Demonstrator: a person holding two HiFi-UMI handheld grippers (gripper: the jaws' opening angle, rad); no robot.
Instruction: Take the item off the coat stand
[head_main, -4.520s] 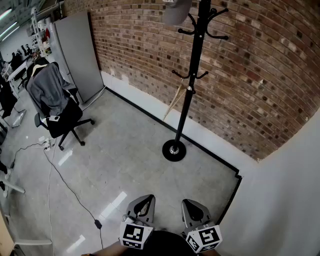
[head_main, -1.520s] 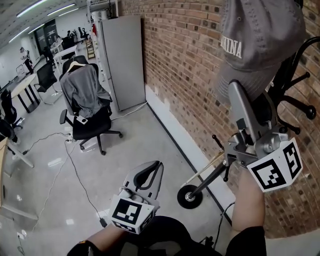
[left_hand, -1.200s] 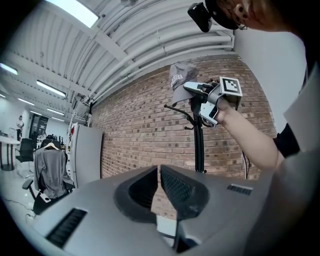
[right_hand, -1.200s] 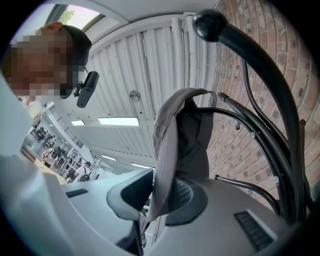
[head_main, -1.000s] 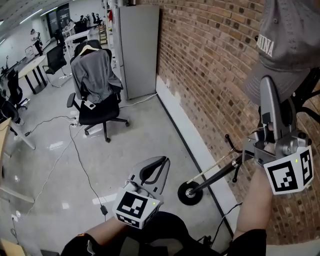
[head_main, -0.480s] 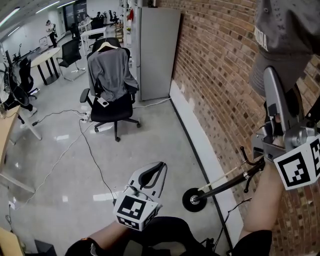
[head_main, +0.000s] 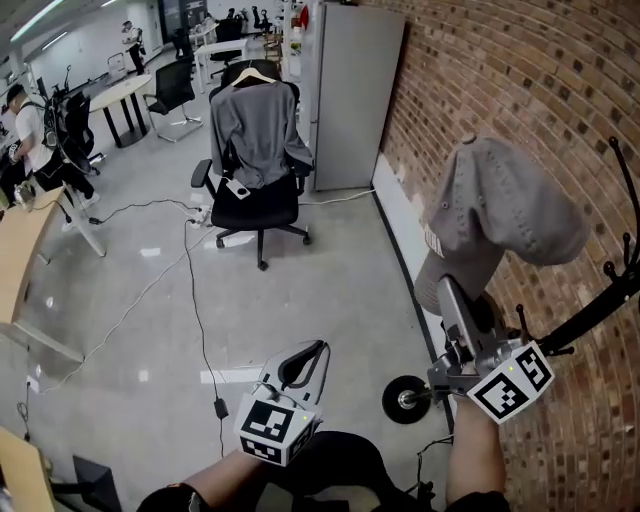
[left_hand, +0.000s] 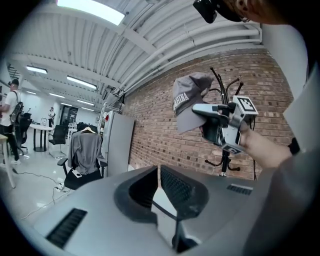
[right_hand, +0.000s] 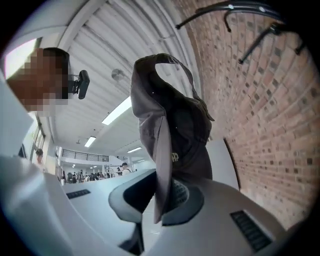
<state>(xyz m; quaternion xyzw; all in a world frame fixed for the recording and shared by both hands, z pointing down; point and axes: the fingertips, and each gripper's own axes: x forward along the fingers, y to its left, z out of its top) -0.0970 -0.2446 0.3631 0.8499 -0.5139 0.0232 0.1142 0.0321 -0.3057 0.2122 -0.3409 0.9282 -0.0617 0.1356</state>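
Now right tool (head_main: 449, 295) clamps brim of grey cap (head_main: 505, 215) — cap sits clear of coat stand (head_main: 585, 315); left tool (head_main: 314, 352) jaws together, empty.

A: Lighting?
B: Bright, even. Ceiling strips (left_hand: 90, 10) glow upper left in the left gripper view; white glare patches on the floor (head_main: 232, 375).
A: Quality?
B: Heavy fisheye bending, black corners in both gripper views. Cap (right_hand: 170, 125) backlit, dark.

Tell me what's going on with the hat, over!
Right hand-held gripper shut on cap brim. Left hand-held gripper shut, empty. Cap clear of coat stand hooks. Nothing seen in the way.
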